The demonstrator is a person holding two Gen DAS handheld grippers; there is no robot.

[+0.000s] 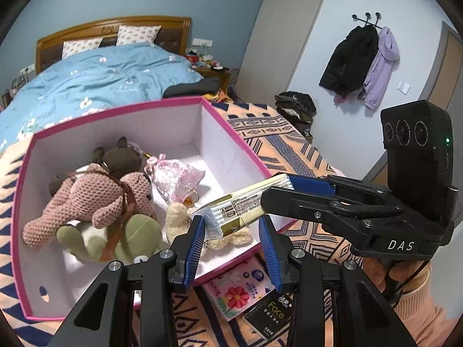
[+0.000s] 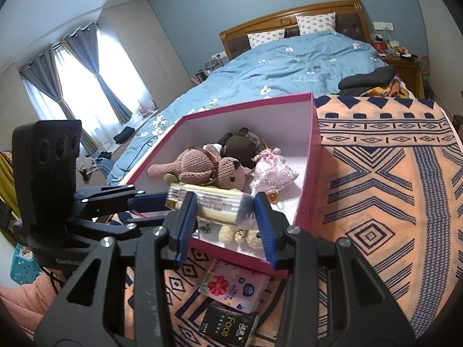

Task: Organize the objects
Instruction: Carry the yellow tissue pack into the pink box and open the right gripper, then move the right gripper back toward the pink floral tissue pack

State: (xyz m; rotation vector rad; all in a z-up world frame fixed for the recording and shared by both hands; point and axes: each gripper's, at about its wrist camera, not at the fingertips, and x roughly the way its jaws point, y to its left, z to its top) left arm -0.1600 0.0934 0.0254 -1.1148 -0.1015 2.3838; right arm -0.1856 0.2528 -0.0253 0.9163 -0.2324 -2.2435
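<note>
Pink box on the bed, a cotton-swab pack over its near edge

The cotton-swab pack [image 1: 237, 205] slants above the open pink box [image 1: 231, 133], which holds a pink crocheted bear [image 1: 86, 199], brown bear [image 1: 121, 159], green plush [image 1: 86, 237], cream plush [image 1: 178, 217] and lace pouch [image 1: 176, 176]. A floral tissue pack [image 2: 231, 286] and black "Face" packet [image 2: 228, 325] lie just before the box.
</note>
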